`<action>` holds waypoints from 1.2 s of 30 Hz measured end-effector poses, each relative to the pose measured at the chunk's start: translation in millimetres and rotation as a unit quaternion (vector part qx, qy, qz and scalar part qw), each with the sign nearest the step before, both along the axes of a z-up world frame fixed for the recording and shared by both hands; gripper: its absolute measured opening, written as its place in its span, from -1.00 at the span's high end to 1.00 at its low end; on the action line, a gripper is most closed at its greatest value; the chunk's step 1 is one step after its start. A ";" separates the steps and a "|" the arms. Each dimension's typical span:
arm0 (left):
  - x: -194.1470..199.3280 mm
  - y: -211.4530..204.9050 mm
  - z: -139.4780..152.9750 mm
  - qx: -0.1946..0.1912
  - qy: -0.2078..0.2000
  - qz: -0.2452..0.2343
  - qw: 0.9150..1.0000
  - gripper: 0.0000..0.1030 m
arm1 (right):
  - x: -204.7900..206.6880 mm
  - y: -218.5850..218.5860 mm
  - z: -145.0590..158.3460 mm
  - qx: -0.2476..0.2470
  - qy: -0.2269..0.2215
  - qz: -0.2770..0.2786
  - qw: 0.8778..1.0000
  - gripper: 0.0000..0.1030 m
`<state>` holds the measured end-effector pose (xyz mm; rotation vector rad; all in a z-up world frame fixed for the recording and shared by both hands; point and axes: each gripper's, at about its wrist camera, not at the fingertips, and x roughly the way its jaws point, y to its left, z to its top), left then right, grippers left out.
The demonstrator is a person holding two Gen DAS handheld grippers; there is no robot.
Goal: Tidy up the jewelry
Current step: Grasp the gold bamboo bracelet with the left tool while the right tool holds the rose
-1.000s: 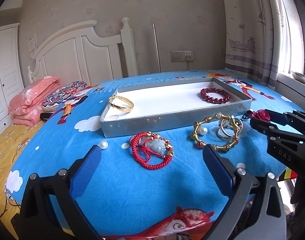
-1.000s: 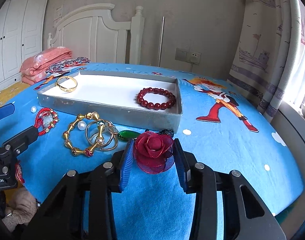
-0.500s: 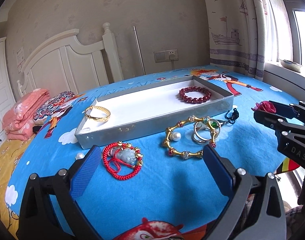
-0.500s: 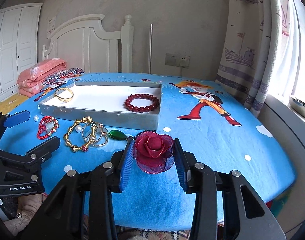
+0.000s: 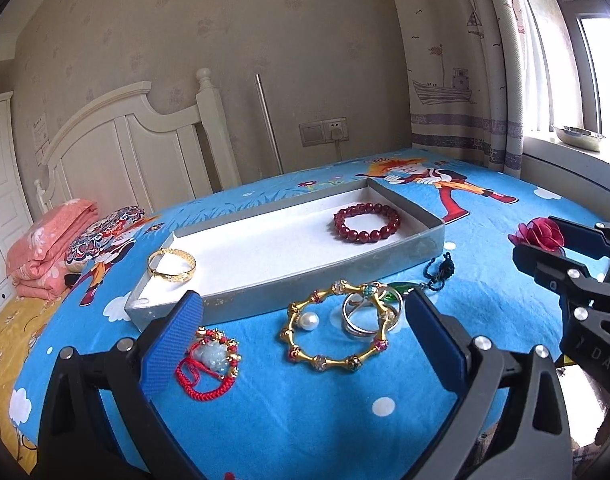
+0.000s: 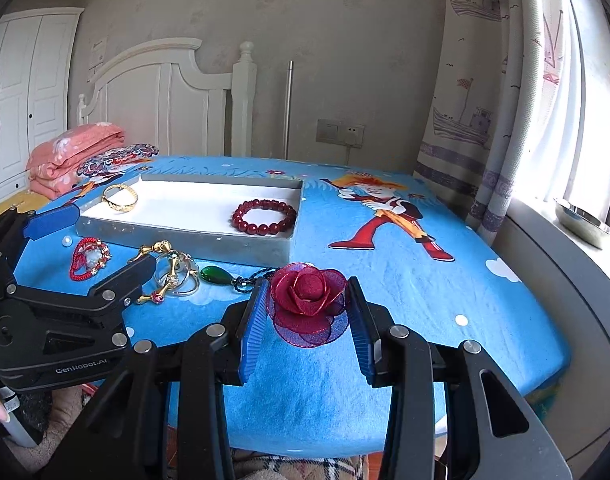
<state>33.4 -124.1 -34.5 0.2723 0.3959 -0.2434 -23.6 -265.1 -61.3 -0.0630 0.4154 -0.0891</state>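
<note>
Blue bedsheet [image 6: 385,280] is shown; only the right wrist view shows the rose [image 6: 307,304] clamped in the right gripper [image 6: 307,312]; the left gripper [image 5: 301,344] is seen wide open, empty, shifted rightward since earlier.

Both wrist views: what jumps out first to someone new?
The red fabric rose clamped in the right claw, held above the near edge of the bright blue cartoon bedsheet. Next, the grey tray mid-bed, holding a dark red bead bracelet and a gold bangle. Loose pieces, including a gold bamboo-link bracelet, lie in front of it, just ahead of the open left claw.
</note>
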 end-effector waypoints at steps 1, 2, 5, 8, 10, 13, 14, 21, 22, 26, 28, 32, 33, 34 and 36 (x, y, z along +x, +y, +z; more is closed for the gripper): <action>3.0 -1.0 -1.6 -0.001 0.008 0.000 1.000 -0.90 | -0.1 -0.8 0.1 0.002 0.000 0.000 1.000 0.26; 6.1 -1.0 -3.5 -0.003 0.016 0.001 1.000 -0.88 | -0.3 -0.7 -0.3 0.003 0.000 0.000 1.000 0.26; 16.4 4.7 -7.1 -0.018 0.037 0.008 0.999 -0.78 | 0.5 0.0 -1.9 0.006 0.002 0.003 1.000 0.26; 19.6 8.6 -7.7 -0.032 0.048 0.003 0.998 -0.48 | 1.3 1.8 -3.8 0.006 0.005 0.006 1.000 0.26; 15.4 8.2 -7.3 -0.031 0.044 -0.006 0.999 -0.26 | 1.6 2.5 -4.3 0.007 0.005 0.007 1.000 0.26; 6.5 7.5 -7.1 -0.034 0.045 -0.034 0.998 -0.16 | 1.9 3.2 -4.1 0.007 0.004 0.009 1.000 0.26; 4.2 6.7 -7.9 -0.032 0.045 -0.040 0.998 -0.16 | 2.0 3.6 -4.4 0.008 0.004 0.010 1.000 0.26; 5.2 -5.1 -25.8 -0.012 0.080 -0.058 0.995 -0.17 | 2.1 2.5 -6.0 0.013 0.005 0.010 1.000 0.26; 5.5 -6.5 -27.1 -0.009 0.081 -0.059 0.995 -0.17 | 2.5 1.7 -6.4 0.014 0.006 0.010 1.000 0.26; 11.6 -10.6 -30.0 -0.012 0.086 -0.064 0.994 -0.17 | 3.2 2.7 -8.5 0.014 0.010 0.012 1.000 0.26; 15.6 -8.9 -30.7 -0.027 0.095 -0.074 0.992 -0.01 | 2.8 3.3 -8.7 0.012 0.009 0.012 1.000 0.26; 13.8 -8.9 -29.4 -0.021 0.099 -0.084 0.991 0.81 | 2.3 4.9 -8.0 0.010 0.009 0.012 1.000 0.26; 12.8 -7.2 -29.2 -0.022 0.099 -0.083 0.991 0.82 | 2.3 5.8 -7.8 0.009 0.008 0.013 1.000 0.26; 12.3 -4.9 -28.8 -0.023 0.100 -0.082 0.991 0.82 | 2.5 7.2 -7.6 0.007 0.008 0.014 1.000 0.26; 10.0 1.5 -24.7 -0.028 0.088 -0.074 0.993 0.82 | 2.7 9.9 -6.9 0.005 0.008 0.017 1.000 0.26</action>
